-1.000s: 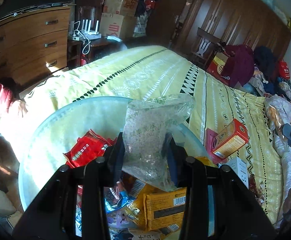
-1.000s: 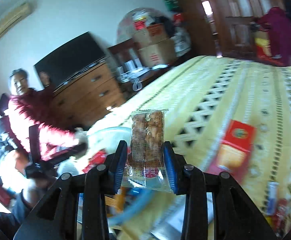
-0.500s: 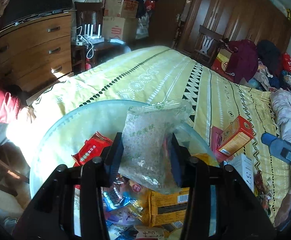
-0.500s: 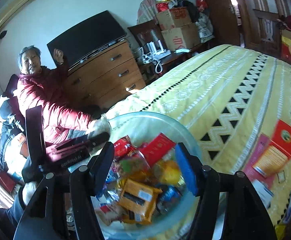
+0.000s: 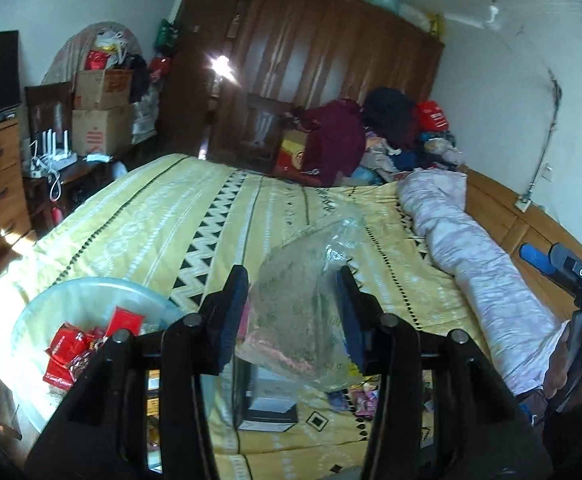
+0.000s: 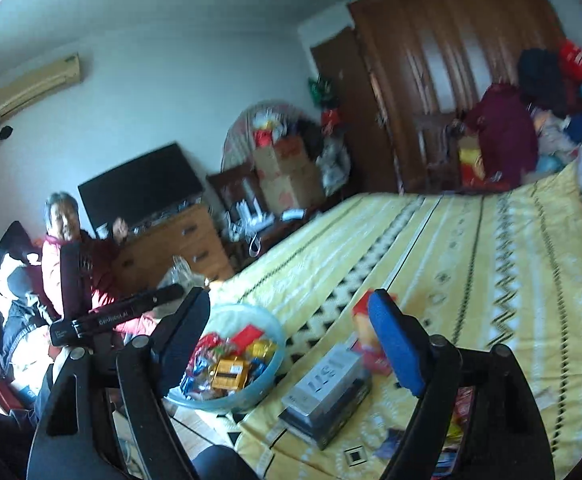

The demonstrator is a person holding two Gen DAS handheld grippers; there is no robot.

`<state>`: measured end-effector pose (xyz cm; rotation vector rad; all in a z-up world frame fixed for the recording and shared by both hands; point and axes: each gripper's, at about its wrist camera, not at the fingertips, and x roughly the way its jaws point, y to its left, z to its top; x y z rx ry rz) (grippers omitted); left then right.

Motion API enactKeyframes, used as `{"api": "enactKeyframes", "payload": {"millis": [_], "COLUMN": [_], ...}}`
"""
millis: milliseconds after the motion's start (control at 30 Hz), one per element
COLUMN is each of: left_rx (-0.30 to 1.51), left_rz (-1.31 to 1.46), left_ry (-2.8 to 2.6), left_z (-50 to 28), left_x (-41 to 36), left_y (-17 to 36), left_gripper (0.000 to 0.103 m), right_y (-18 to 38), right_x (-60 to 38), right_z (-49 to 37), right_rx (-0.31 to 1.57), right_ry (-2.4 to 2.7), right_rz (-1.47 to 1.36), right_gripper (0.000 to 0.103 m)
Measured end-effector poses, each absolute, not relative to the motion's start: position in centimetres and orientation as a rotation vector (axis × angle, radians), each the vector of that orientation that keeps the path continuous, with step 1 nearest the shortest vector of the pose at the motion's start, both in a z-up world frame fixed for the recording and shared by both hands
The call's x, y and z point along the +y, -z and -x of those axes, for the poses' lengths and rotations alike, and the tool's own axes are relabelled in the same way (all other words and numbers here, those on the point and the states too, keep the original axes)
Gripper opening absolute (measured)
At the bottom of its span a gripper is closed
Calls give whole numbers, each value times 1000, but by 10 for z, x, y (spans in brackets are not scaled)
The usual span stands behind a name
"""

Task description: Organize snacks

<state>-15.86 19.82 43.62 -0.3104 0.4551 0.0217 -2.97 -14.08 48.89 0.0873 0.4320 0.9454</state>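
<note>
My left gripper (image 5: 291,280) is shut on a clear plastic bag of pale grainy snack (image 5: 295,320), held up over the yellow bedspread. The pale green bowl (image 5: 91,282) full of snack packets sits low at the left in that view. My right gripper (image 6: 289,294) hangs above the bed edge, its jaws opening with nothing between them. Below it stand the bowl (image 6: 227,402), a grey box (image 6: 327,384) and a red-and-orange box (image 6: 365,328). The right wrist view catches the left gripper's side (image 6: 119,314) and its bag (image 6: 179,270).
A person in a red jacket (image 6: 71,264) sits left of the bowl. Loose packets (image 6: 459,404) lie on the bedspread (image 6: 471,280) at the lower right. A rolled pink quilt (image 5: 471,264) lines the bed's right side. A dresser (image 6: 179,248) and wardrobe (image 5: 331,80) stand beyond.
The right gripper let go of its brown snack packet and opened wide. Both grippers rose and drew back from the bowl. The left one kept its bag and swung right over the bed.
</note>
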Motion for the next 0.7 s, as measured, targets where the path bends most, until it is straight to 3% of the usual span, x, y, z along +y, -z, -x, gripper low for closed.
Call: {"api": "enactKeyframes", "payload": {"millis": [167, 233, 367, 567, 700], "left_rx": [370, 349, 347, 442, 599], "left_rz": [252, 216, 168, 189, 180], "left_ry": [103, 126, 154, 209, 231], "left_z": [178, 182, 179, 154, 150], "left_x": [151, 136, 116, 93, 83], "left_y": [-491, -508, -510, -456, -369], "left_gripper": [49, 62, 70, 70, 72], "right_y": [-550, -571, -593, -525, -429], "right_x": [-209, -234, -273, -306, -310], "right_z": [67, 80, 96, 99, 87], "right_rx": [314, 273, 268, 365, 536], "right_ry": [-879, -838, -808, -745, -709], "right_rz": [-46, -19, -17, -79, -93], "right_gripper": [84, 84, 89, 92, 92]}}
